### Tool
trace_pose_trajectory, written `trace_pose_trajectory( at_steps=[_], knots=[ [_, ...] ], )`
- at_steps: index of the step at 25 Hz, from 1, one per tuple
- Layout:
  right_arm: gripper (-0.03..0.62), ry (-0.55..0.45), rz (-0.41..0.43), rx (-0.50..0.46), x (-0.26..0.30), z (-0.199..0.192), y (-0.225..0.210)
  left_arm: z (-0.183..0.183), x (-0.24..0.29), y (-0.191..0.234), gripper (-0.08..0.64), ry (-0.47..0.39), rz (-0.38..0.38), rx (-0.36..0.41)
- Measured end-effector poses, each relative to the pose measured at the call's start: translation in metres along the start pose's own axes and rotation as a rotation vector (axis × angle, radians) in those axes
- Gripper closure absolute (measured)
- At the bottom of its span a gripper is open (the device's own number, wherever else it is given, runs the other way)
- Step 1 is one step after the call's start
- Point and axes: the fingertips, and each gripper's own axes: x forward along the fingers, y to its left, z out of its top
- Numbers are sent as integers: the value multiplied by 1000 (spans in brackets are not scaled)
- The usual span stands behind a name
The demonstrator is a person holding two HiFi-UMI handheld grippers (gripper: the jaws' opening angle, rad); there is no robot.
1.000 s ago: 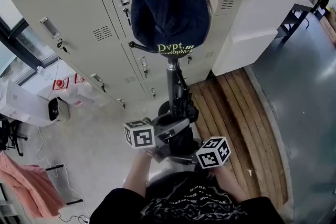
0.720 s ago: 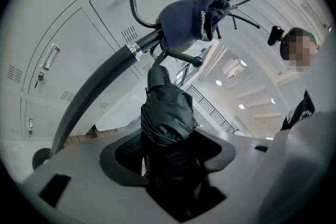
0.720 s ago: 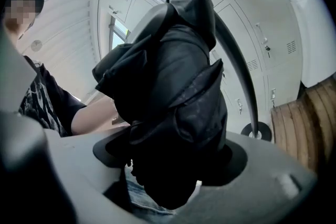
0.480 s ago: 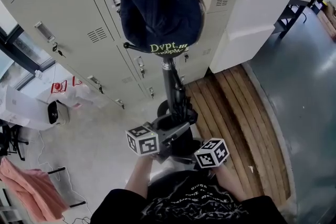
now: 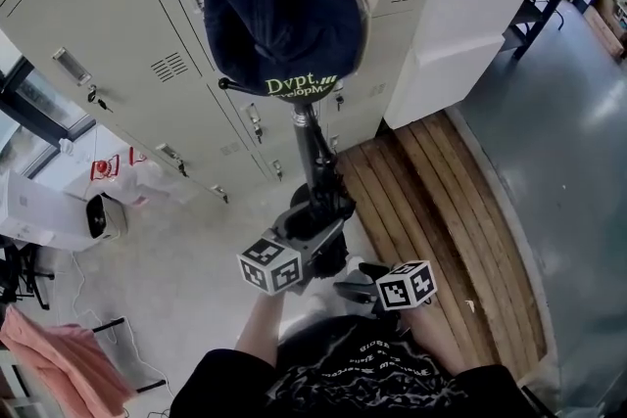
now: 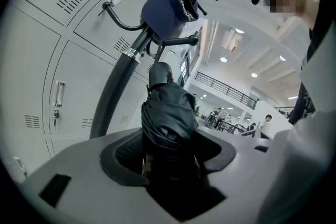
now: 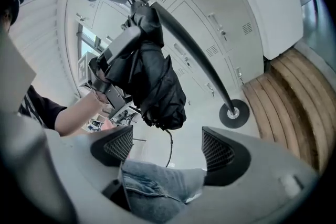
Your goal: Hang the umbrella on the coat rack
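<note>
A folded black umbrella (image 6: 167, 113) stands between the jaws of my left gripper (image 6: 168, 150), which is shut on it. In the head view the left gripper (image 5: 325, 230) holds the umbrella (image 5: 320, 204) close to the black coat rack pole (image 5: 312, 147), below a dark blue cap (image 5: 279, 5) hanging on the rack's top. My right gripper (image 7: 168, 147) is open and empty, lower than the umbrella (image 7: 152, 78) and apart from it. The umbrella's thin strap (image 7: 169, 145) dangles above these jaws. In the head view the right gripper (image 5: 355, 285) sits beside the left one.
Grey lockers (image 5: 118, 44) stand behind the rack. A white cabinet (image 5: 460, 24) and a curved wooden slat platform (image 5: 431, 201) lie to the right. The rack's round base (image 7: 233, 113) rests on the floor. Bags and a white device (image 5: 103, 210) sit at the left.
Both grippers have sunk lower by the pole. The right gripper has drawn down and away from the umbrella and now stands wider. The left gripper still holds the umbrella.
</note>
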Motion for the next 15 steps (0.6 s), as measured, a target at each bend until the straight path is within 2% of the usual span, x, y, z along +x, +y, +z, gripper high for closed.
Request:
trace_pose_trajectory(
  at_steps=[8,12,15],
  knots=[
    [195,8,-32,17,-2,-13,-4,-13,10,20,296,42,142,136],
    [195,-19,-60,25,-9,-14,-8,-15,16,27,296,26,162,152],
    [195,-38,-107,46,-8,-13,-17,-23,21,34,296,57,181,180]
  ],
)
